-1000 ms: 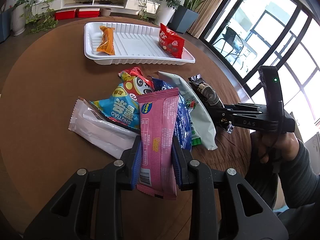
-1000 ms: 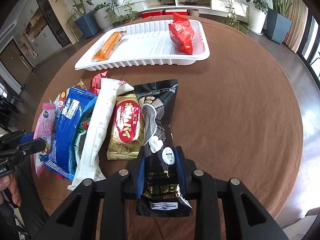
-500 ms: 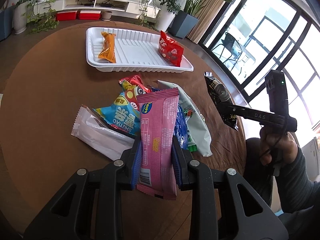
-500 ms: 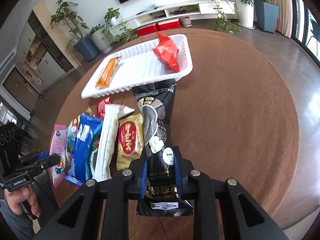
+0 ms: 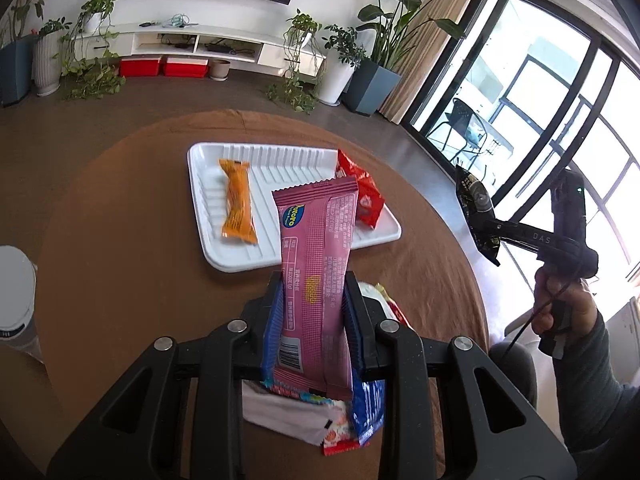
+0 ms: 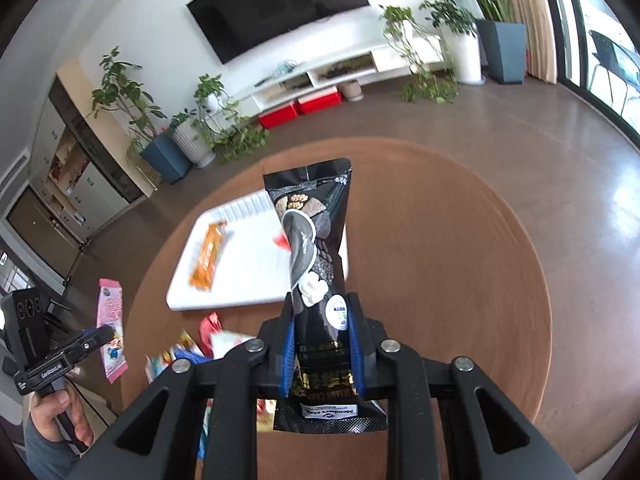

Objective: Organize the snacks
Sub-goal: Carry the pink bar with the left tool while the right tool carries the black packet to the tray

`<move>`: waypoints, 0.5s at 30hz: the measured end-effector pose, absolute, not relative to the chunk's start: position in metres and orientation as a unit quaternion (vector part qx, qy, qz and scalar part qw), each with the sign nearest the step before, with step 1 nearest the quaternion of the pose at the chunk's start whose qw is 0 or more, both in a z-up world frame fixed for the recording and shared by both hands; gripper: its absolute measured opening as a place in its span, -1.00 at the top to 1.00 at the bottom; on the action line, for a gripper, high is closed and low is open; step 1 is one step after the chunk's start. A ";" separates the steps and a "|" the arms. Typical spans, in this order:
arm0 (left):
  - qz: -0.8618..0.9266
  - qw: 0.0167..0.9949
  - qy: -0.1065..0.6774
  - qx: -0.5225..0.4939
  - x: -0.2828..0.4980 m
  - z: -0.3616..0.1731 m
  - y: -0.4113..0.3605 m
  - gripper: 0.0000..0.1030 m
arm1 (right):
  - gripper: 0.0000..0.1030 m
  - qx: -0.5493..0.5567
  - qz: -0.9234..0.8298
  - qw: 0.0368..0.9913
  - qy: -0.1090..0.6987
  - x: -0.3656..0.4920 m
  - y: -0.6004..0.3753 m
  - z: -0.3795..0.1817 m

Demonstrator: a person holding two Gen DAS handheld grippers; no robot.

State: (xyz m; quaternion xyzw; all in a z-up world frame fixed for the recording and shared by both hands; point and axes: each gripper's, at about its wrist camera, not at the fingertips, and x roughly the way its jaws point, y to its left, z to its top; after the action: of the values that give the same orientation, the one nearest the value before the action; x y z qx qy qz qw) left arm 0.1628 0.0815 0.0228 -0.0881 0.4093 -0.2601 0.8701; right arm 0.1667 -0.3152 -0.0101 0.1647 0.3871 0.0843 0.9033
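Observation:
My left gripper [image 5: 314, 304] is shut on a pink snack packet [image 5: 316, 248] and holds it upright, high above the round brown table [image 5: 120, 208]. My right gripper [image 6: 322, 320] is shut on a black snack packet [image 6: 316, 240], also lifted well above the table. A white tray [image 5: 288, 256] lies beyond both, holding an orange packet [image 5: 238, 208] and a red packet [image 5: 366, 196]. The tray [image 6: 248, 284] and orange packet [image 6: 208, 256] also show in the right wrist view. The right gripper with its black packet [image 5: 478, 212] shows at the right of the left wrist view.
A pile of loose snack packets [image 5: 344, 416] lies on the table below my left gripper; it also shows in the right wrist view [image 6: 200, 352]. A white round object [image 5: 14, 292] stands off the table's left side. Potted plants and a TV shelf stand beyond.
Both grippers have risen high off the table with their packets and moved toward the tray. The snack pile has dropped below and behind the fingers.

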 end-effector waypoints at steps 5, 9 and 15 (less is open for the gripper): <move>-0.262 0.873 0.404 -0.076 0.215 0.048 0.069 0.51 | 0.53 0.144 0.125 0.911 0.366 0.203 -0.282 0.019; -0.265 0.867 0.418 -0.061 0.253 0.053 0.051 0.51 | 0.53 0.134 0.144 0.907 0.372 0.236 -0.259 0.022; -0.256 0.851 0.454 -0.063 0.305 0.022 0.029 0.51 | 0.53 0.127 0.142 0.893 0.407 0.280 -0.237 -0.001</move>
State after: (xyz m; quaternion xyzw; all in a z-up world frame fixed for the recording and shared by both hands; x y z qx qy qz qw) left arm 0.3052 0.0290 0.0222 -0.0629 0.4536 -0.2561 0.8513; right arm 0.2802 -0.2372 -0.0006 0.1267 0.4072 0.1416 0.8933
